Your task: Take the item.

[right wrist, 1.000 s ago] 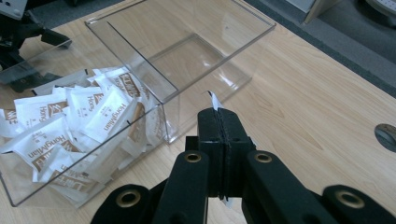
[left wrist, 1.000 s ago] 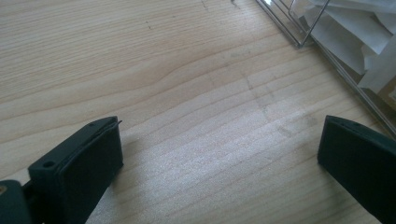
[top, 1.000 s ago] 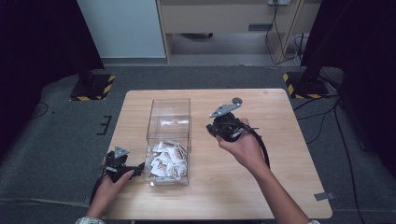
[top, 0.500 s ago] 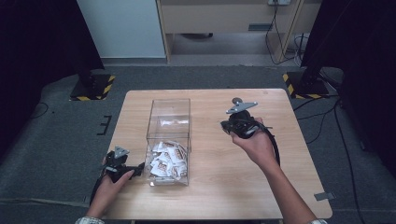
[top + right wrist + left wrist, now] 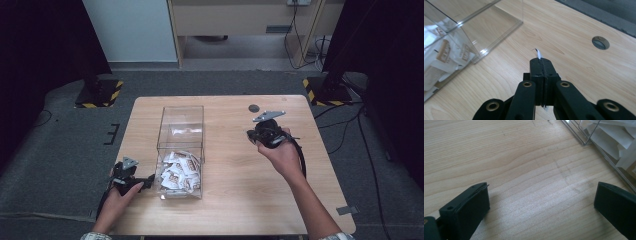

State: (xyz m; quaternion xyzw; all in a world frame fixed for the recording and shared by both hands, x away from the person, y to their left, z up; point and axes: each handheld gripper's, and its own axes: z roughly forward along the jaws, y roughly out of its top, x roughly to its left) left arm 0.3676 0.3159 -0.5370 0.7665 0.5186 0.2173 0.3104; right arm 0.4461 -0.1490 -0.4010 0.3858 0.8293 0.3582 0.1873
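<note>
Wooden counter (image 5: 235,190), clear box (image 5: 181,150) heaped with sachets (image 5: 176,170). Right tongs (image 5: 541,62) pinch one sachet's white edge (image 5: 538,53) out over bare wood; left tongs (image 5: 541,202) gape empty beside the box. Plenty left inside, I'd say.

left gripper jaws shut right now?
No. In the left gripper view the left gripper has its jaws spread wide apart, with bare table between them.

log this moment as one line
left gripper: open, on table beside clear box | right gripper: shut on white packet | box: packets inside
</note>
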